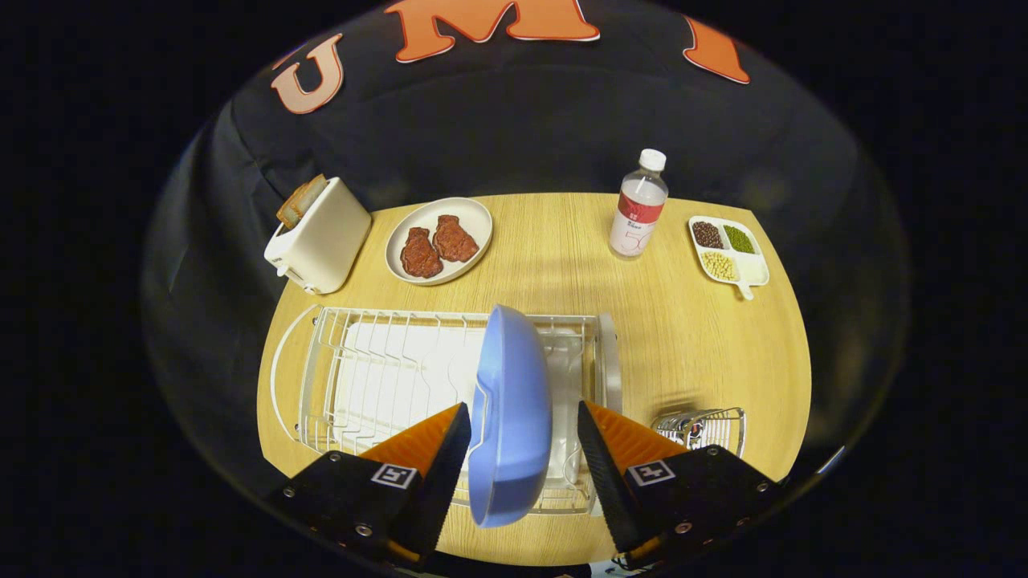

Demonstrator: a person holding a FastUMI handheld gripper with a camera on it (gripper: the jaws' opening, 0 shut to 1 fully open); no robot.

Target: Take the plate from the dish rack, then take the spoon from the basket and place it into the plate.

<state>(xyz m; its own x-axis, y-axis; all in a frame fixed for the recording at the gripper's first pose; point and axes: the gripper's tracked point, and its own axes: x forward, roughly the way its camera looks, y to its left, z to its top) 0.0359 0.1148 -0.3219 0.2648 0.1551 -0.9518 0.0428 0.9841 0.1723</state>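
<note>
A smooth pale blue plate [511, 413] stands on edge in a white wire dish rack [377, 377] on the round wooden table [691, 337], kept upright by the rack's prongs so its rim can be pinched. The claw [524, 449] hangs open, one finger [438, 449] just either side of the plate; whether the left finger touches the rim cannot be told, and the right one stands apart. A small wire basket [707, 429] sits just beyond the right finger, its spoon hard to make out

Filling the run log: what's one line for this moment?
stage: plate pickup | gripper: open, fingers either side of plate | plate: on edge in rack | spoon: unseen
</note>
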